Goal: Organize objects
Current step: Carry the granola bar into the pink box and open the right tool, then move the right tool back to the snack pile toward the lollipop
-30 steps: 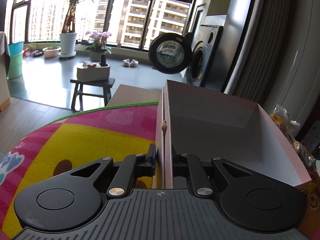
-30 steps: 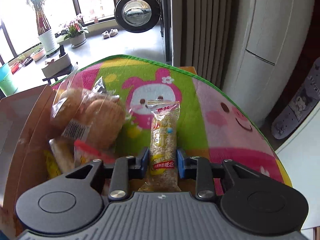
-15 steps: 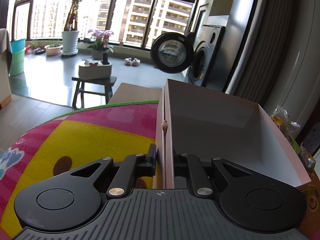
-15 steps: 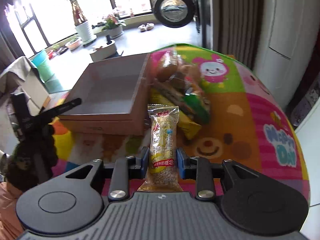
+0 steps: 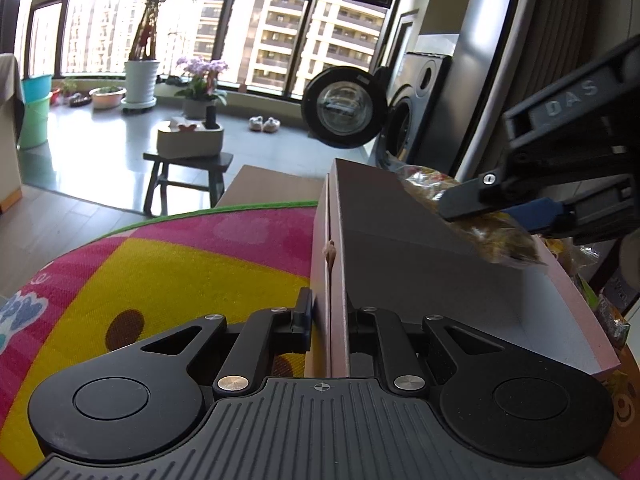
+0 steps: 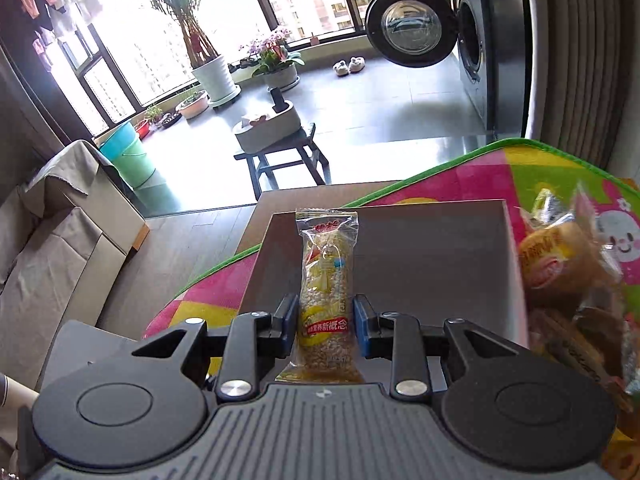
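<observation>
Matt pink cardboard box; glossy clear plastic snack wrapper; woven, rough-looking cloth mat; matt black plastic gripper bodies.

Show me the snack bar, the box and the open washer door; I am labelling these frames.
snack bar (image 6: 326,300): right wrist view, middle of the clear wrapper between the fingers.
box (image 5: 338,248): left wrist view, near side wall above the gripper.
washer door (image 6: 408,26): right wrist view, round glass centre.

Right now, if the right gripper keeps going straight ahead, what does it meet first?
Probably the box: the right gripper, shut on the snack bar, points over its open inside. Depth is unclear.
</observation>
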Motion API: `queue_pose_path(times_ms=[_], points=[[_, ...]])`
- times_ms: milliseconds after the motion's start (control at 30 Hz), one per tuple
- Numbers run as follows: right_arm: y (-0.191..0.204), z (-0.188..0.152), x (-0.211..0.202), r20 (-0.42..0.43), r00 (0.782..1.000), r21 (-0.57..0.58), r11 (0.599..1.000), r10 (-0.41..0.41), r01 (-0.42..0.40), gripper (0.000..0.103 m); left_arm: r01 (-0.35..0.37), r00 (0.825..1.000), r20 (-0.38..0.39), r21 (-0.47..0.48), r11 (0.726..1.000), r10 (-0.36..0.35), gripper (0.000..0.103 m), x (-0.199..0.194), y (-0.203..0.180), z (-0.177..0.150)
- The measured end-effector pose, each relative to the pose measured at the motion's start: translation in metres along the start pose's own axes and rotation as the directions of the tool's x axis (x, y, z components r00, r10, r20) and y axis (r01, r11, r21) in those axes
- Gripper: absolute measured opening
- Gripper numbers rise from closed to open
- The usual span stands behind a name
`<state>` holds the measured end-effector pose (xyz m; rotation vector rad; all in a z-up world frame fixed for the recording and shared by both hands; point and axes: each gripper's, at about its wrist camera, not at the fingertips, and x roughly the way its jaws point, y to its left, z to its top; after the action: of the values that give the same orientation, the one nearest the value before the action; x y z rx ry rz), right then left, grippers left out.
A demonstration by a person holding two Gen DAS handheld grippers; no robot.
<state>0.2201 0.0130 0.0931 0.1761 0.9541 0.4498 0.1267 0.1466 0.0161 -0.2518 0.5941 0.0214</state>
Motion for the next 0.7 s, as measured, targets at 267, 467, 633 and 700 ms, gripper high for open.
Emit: queue_pose_path(times_ms=[267,467,633,700], points=[[0.015,-0.006,-0.016,0.046,0.999,-0.076,0.997,0.018,-0.015,0.051,0.002,1.0,-0.005,-0.003,1.0,-0.002,0.014,0.001,-0.001,0.0],[0.002,-0.033,-0.089,0.254,0.962,-0.199,0.968,-0.101,0.154,0.072,0.001,1.0,-0.004,-0.003,1.0,-0.001,0.014,0.001,0.0,0.0],[-0.042,-0.067,-0.137,0.357,0.911,-0.113,0.959,-0.207,0.262,0.08,-0.003,1.0,0.001,-0.004,1.0,0.003,0.014,0.0,-0.002,-0.001],[-0.062,-0.086,-0.148,0.385,0.881,-0.076,0.942,-0.275,0.327,0.083,-0.003,1.0,0.001,-0.007,1.0,0.003,0.014,0.001,-0.002,-0.001]])
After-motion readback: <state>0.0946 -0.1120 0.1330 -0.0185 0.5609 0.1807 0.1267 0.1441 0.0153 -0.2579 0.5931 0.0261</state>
